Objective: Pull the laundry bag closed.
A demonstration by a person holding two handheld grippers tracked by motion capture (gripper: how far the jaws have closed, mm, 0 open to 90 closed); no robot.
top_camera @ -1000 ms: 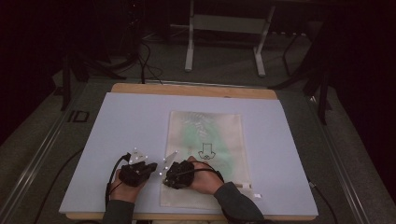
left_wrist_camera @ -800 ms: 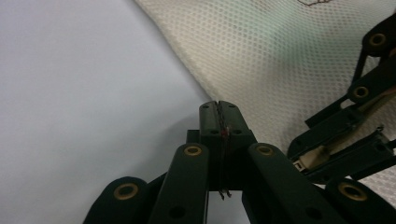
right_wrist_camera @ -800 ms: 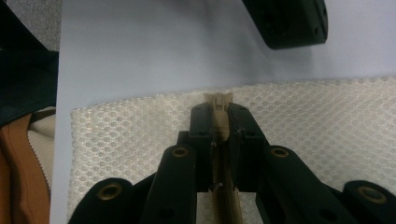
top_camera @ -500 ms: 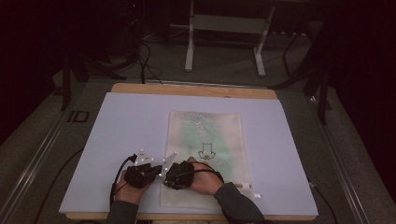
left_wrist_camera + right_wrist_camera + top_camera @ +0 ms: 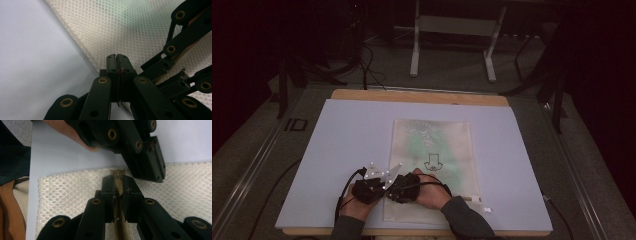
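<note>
Side by side at the counter's [image 5: 337,130] near edge, both grippers work the white mesh bag [image 5: 447,150] lying flat mid-counter: right gripper [image 5: 117,180], fingers clenched on the bag's zipper [image 5: 121,225]; left gripper [image 5: 117,58], fingers clenched at the bag's edge w/ a thin sliver between them.

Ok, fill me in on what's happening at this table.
A person holds a set of tongs in each hand over the near left corner of a white mesh bag lying flat on a pale board. The right tongs are shut on the bag's zipper near its end. The left tongs are shut at the bag's edge just beside them; whether they pinch the mesh is unclear. Whether the zipper is open or closed cannot be told.
</note>
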